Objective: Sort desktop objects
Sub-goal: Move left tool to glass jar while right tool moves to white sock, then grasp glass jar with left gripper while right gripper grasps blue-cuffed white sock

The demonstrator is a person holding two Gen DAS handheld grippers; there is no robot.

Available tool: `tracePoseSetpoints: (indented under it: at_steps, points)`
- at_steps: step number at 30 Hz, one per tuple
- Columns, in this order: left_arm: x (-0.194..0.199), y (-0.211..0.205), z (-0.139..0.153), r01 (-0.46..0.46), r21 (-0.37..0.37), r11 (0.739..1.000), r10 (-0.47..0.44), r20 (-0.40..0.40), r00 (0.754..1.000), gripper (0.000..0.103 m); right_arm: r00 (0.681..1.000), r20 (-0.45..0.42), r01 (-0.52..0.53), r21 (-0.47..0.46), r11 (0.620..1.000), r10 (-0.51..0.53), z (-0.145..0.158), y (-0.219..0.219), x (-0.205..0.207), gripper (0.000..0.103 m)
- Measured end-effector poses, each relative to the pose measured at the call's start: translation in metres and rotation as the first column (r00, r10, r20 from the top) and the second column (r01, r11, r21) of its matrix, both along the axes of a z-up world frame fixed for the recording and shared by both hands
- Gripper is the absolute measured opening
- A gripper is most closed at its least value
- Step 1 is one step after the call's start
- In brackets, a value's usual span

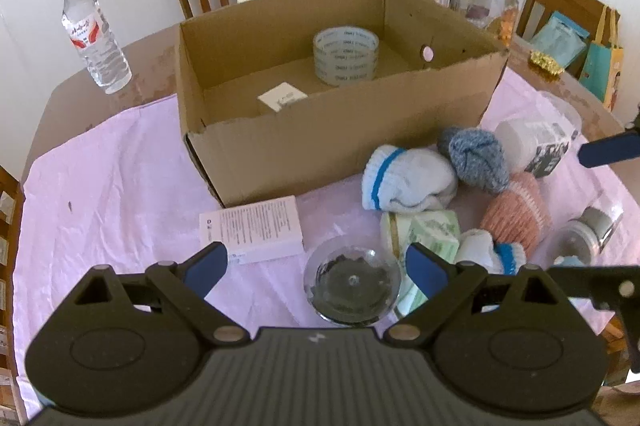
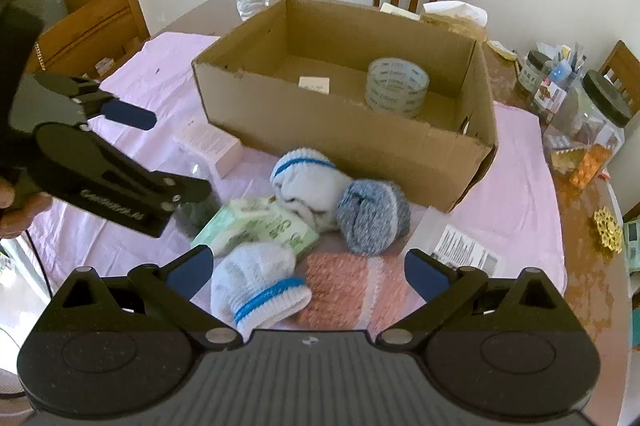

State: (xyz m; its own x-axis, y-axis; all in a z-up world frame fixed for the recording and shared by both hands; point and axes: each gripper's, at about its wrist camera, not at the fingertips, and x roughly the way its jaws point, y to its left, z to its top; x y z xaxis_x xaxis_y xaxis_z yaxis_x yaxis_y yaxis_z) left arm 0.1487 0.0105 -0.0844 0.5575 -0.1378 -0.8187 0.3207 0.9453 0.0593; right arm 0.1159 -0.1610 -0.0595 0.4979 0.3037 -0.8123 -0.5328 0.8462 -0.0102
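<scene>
Directly below the open right hand-held gripper [image 2: 308, 272] lies the blue-striped white sock [image 2: 256, 286], cuff toward its right side; open left hand-held gripper [image 1: 316, 266] sits farther, over the glass [image 1: 351, 286].

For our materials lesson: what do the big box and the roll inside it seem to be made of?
Cardboard box: brown corrugated cardboard, matte, with torn, creased edges. Tape roll: likely clear glossy plastic packing tape, translucent with printed lettering.
</scene>
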Motion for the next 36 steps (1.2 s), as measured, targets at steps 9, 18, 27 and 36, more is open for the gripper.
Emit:
tracePoseSetpoints:
  at_steps: [9, 18, 27, 36]
  points:
    - [-0.002, 0.01, -0.004, -0.026, 0.004, 1.0, 0.026, -0.007, 1.0, 0.096, 1.0, -0.024, 0.003, -0.018, 1.0, -0.003, -0.009, 0.001, -0.009, 0.103]
    - [-0.008, 0.047, -0.003, -0.119, 0.011, 0.993, 0.119, -0.008, 0.993, 0.096, 1.0, -0.03, -0.006, -0.012, 1.0, 0.005, -0.008, 0.005, -0.01, 0.103]
    - [-0.014, 0.06, -0.012, -0.144, -0.005, 0.989, 0.144, -0.007, 0.989, 0.096, 0.999, -0.042, -0.027, -0.011, 1.0, 0.026, -0.012, 0.014, -0.007, 0.103]
    - [-0.014, 0.053, -0.023, -0.125, -0.01, 0.992, 0.125, 0.019, 0.992, 0.087, 0.997, -0.055, -0.045, -0.016, 0.999, 0.044, -0.018, 0.021, -0.007, 0.103]
